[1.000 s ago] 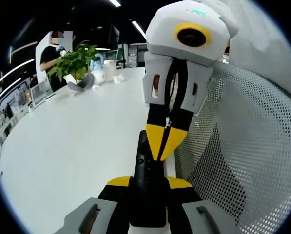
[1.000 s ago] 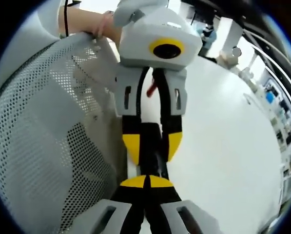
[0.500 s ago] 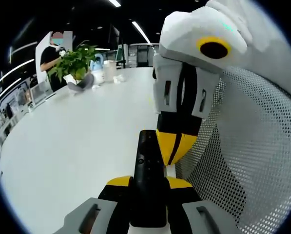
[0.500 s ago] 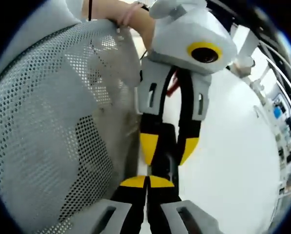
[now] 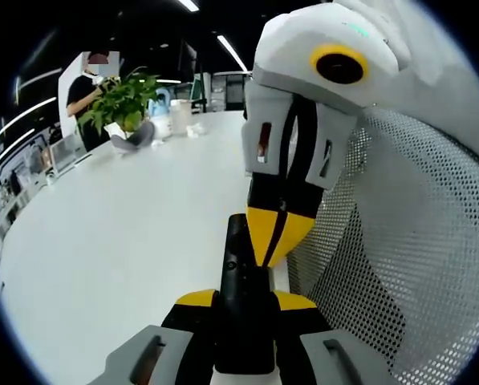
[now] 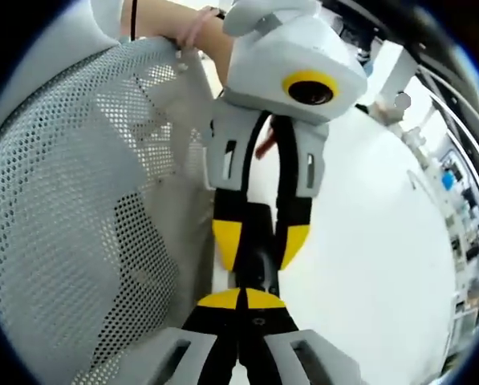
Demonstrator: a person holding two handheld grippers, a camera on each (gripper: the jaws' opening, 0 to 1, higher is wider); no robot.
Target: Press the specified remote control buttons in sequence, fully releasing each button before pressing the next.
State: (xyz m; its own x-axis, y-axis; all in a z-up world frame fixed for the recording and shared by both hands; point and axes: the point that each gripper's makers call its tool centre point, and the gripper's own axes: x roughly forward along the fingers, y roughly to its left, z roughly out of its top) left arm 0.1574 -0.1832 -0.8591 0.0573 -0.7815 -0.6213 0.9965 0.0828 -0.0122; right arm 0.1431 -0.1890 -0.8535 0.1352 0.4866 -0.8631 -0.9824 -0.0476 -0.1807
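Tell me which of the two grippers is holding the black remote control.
The left gripper holds the remote control between its jaws. The right gripper, jaws closed together, only points its tips down at the remote.

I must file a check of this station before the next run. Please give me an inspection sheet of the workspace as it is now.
Surface: large white table, mostly bare near the claws.
Job's things: slim black remote control, held lengthwise in the left claw.
Clutter: green leafy potted plant and small white containers at the far table edge.
Grippers: left claw shut on the remote; right claw shut, its yellow tips meeting the remote's far part. In the right gripper view, the right claw meets the remote between the left claw's yellow pads.
Cables: nothing seen.
Surroundings: grey perforated mesh chair back beside the table; a person standing behind the plant; ceiling strip lights.
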